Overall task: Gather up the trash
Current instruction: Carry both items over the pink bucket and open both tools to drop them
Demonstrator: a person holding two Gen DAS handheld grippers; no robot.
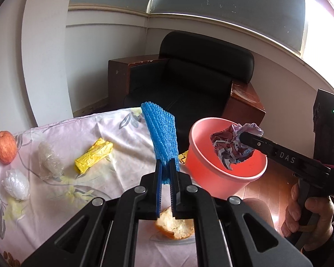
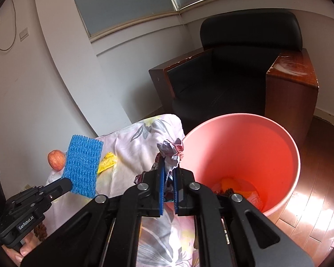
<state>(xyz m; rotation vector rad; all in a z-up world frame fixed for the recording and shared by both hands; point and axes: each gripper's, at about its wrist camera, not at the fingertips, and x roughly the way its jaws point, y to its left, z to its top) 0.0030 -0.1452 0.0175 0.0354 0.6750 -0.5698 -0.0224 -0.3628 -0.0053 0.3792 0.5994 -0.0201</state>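
A round red apple [image 1: 5, 147] sits at the far left of the flowery white cloth [image 1: 113, 131]. A big black armchair [image 1: 189, 84] stands far behind.

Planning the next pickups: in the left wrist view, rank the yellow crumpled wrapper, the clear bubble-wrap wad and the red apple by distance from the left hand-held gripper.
1. Yellow crumpled wrapper, centre-left.
2. Clear bubble-wrap wad, further left.
3. Red apple, far-left cloth edge.
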